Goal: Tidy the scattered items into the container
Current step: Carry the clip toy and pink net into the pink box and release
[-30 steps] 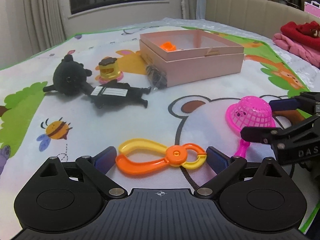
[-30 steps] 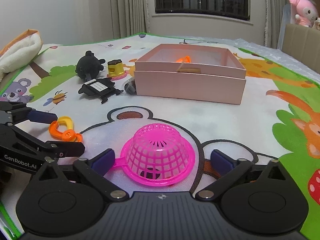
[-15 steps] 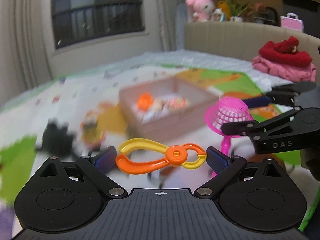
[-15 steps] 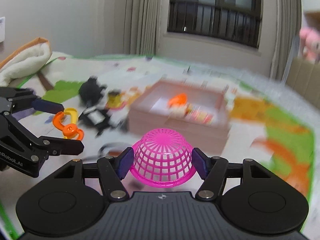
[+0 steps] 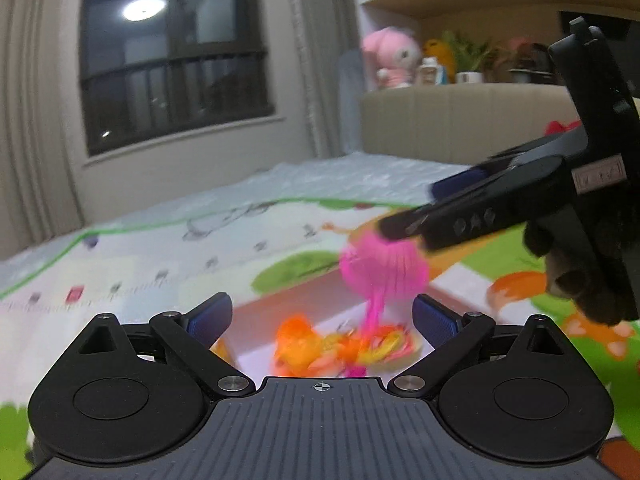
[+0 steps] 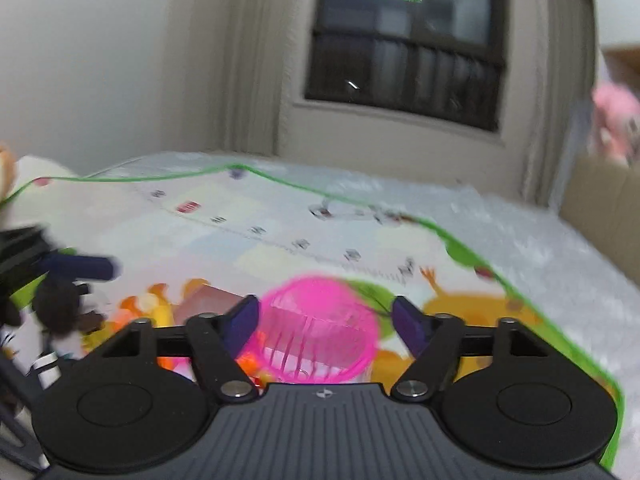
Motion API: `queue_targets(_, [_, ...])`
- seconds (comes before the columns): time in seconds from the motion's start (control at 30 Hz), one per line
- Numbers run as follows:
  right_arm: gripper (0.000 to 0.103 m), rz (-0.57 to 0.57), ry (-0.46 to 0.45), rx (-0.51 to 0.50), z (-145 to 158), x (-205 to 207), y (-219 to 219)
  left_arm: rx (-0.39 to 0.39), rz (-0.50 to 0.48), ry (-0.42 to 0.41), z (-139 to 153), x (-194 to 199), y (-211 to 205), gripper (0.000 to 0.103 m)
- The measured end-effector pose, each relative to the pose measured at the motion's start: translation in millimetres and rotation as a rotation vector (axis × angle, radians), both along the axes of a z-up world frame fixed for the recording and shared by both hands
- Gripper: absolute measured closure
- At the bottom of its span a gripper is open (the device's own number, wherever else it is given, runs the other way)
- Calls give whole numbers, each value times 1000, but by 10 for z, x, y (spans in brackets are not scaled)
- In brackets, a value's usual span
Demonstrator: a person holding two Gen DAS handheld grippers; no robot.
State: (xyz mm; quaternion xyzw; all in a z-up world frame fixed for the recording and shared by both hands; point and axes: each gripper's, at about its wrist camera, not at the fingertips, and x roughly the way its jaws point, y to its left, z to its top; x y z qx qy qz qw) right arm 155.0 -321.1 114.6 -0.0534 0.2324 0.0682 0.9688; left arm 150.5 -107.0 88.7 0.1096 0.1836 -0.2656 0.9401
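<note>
Both views are blurred by motion. My left gripper (image 5: 322, 314) is open over the pink box (image 5: 256, 320); the orange and yellow ring toy (image 5: 344, 350) lies below it among other items in the box. My right gripper (image 6: 326, 320) is open; the pink mesh strainer (image 6: 320, 332) sits blurred just below its blue pads (image 6: 242, 320), and I cannot tell whether it touches them. In the left wrist view the strainer (image 5: 382, 270) hangs just under the right gripper's fingers (image 5: 460, 208), handle pointing down into the box.
The printed play mat (image 6: 280, 224) spreads under everything. A black plush toy (image 6: 60, 308) lies at the left, beside the other gripper's finger (image 6: 80, 266). A beige sofa (image 5: 460, 120) with plush toys (image 5: 390, 56) stands behind; a window (image 5: 176, 60) is on the wall.
Both grippers moved forward over the pink box and opened. The ring toy left my left gripper and dropped into the box. The strainer is no longer clamped in my right gripper.
</note>
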Motion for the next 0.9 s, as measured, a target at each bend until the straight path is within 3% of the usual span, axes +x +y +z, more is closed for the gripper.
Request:
queue_targets(0.27, [27,-32,39,-7,-333,-469,63,42,157,122,-355,-566,514,1])
queue_targets(0.57, [21,154,71,22,-441,-1136,1045,-10,452,275,-604,-1071,1499,0])
queue_targets(0.7, [14,250,97,-36,-526,-1202,1619,5,497,301,-631,-1194,1757,0])
queue_targets(0.9, [14,330,168,-61,-609,-1004,2259,-6,472,301,-615,-1355,1929,0])
